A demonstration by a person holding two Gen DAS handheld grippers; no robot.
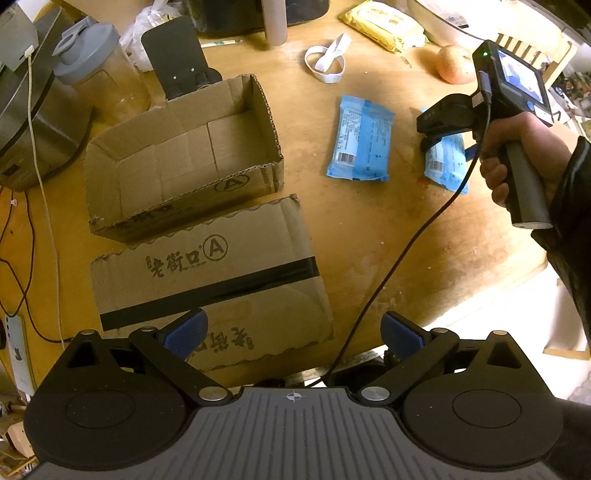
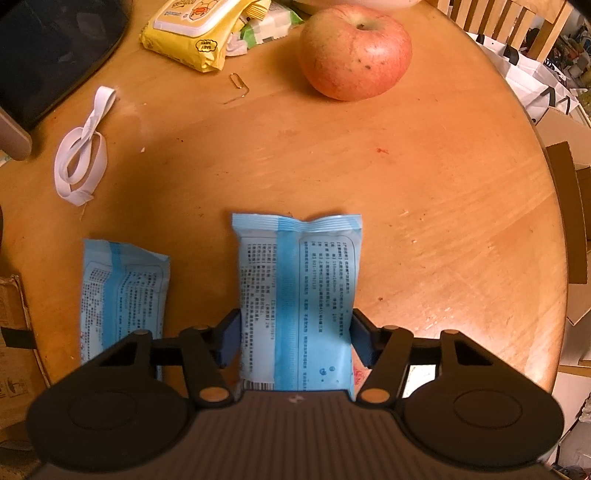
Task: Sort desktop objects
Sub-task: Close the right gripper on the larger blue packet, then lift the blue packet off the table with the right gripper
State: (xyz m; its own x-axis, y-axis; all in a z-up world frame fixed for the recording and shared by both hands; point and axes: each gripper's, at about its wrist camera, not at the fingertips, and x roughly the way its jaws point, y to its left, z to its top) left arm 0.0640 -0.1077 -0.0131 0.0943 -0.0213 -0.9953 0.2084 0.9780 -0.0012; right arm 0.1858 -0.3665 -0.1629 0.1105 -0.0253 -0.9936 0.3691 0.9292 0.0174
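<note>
Two light-blue wipes packets lie on the round wooden table [image 2: 424, 184]. My right gripper [image 2: 295, 332] points straight down over the right packet [image 2: 295, 266], and its blue pads [image 2: 231, 339] touch both long sides, shut on it. The other packet [image 2: 122, 295] lies flat just to its left. In the left wrist view the right gripper [image 1: 437, 127] sits on that packet [image 1: 445, 164], held by a hand in a dark sleeve. My left gripper [image 1: 293, 332] hangs open and empty above a flat cardboard piece [image 1: 210, 266]. Behind it stands an open, empty cardboard box [image 1: 184, 155].
An apple [image 2: 354, 48], a yellow wipes pack [image 2: 195, 33], a paper clip [image 2: 238, 83] and a white elastic band [image 2: 79, 147] lie at the back. A shaker bottle [image 1: 96, 70] and a grey appliance [image 1: 33, 122] stand left of the box. The table edge curves close on the right.
</note>
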